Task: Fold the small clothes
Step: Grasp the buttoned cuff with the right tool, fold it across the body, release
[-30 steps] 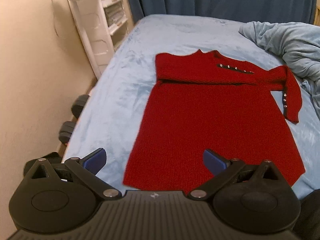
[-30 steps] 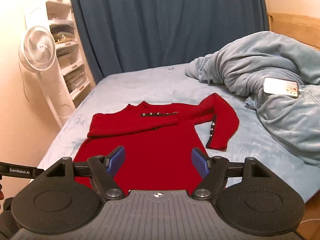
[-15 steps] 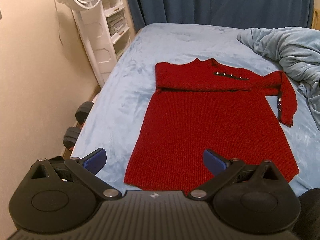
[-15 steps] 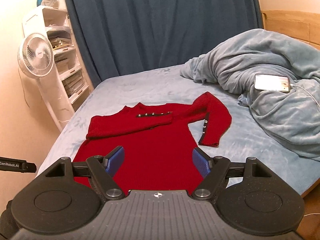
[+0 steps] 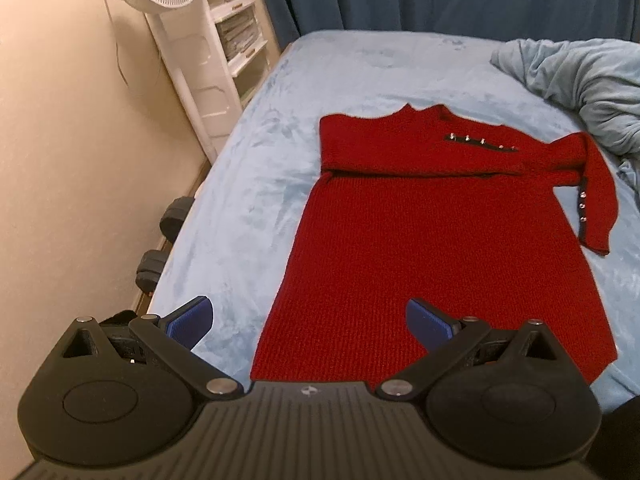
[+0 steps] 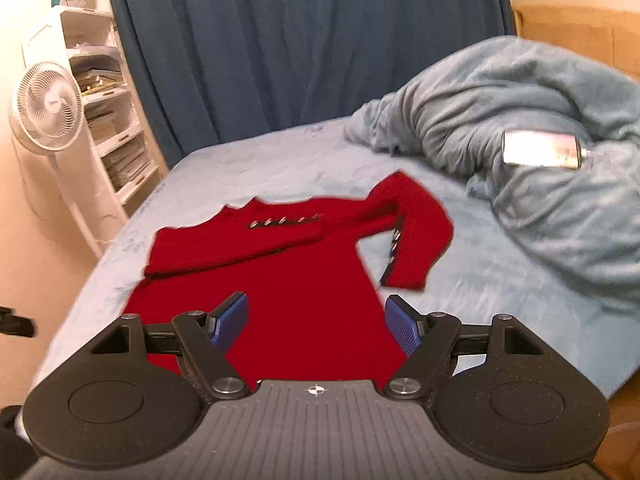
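Right wrist view is smeared by blur — the dress's studs read as streaks. From the left wrist view, the near hem is cut off behind the left gripper (image 5: 308,322). A red ribbed-knit dress (image 5: 432,248) lies flat on the pale blue plush bedspread (image 5: 248,184), one sleeve folded across the chest. Both grippers — the right gripper (image 6: 316,326) included — are spread wide, gripping nothing.

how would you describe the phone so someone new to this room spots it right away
Start at the bed, then look at the rumpled grey-blue blanket heaped on its right side. The phone lies on top of that heap, a pale glossy rectangle, the only hard, shiny thing among soft fabric.
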Motion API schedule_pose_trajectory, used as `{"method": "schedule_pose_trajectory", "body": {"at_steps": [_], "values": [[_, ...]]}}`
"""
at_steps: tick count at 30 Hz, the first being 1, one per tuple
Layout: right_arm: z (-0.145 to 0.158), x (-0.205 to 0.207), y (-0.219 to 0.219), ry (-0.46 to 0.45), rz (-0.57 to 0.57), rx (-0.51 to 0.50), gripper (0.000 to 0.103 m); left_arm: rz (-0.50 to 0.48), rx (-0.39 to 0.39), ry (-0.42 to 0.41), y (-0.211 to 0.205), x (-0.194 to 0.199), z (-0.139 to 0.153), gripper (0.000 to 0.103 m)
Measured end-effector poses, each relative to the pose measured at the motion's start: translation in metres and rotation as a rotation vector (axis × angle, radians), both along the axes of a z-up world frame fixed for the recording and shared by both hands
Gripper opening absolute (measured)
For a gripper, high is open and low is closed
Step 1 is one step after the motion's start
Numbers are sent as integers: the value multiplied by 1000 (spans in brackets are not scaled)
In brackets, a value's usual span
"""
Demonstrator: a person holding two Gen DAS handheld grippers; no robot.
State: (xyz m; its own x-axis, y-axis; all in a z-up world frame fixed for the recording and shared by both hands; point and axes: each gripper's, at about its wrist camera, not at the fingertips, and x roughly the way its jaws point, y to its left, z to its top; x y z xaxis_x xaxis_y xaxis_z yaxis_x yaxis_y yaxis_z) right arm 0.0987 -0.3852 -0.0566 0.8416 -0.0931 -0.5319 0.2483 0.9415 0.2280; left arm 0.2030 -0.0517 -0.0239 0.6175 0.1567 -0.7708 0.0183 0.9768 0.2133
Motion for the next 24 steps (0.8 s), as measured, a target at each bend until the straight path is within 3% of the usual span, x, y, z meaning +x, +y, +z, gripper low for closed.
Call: {"method": "schedule_pose_trajectory", "body": {"at_steps": [5,11,13,16,18,19,20,22,24], "values": [[-52,65,-34,6,-39,-260,79,18,22,65,0,19,-18,103],[-149,171,-62,260,175,-590,70,54,63,97,6,35,-28,103],[-170,194,-68,340,255,-617,69,73,72,106,11,40,-31,103],[-189,216,-71,378,326,-649,69,91,74,134,13,48,-38,103],[-199,225,-71,373,356,-656,60,92,74,158,12,51,-44,103],[-199,228,-71,357,371,-643,18,90,71,165,11,51,-46,103],[-199,234,-72,375,396,-608,7,86,67,168,11,52,-46,103],[-184,242,-76,361,364,-563,7,76,66,165,10,53,-44,103],[-143,241,-92,252,261,-451,6,75,69,150,9,52,-42,103]]}}
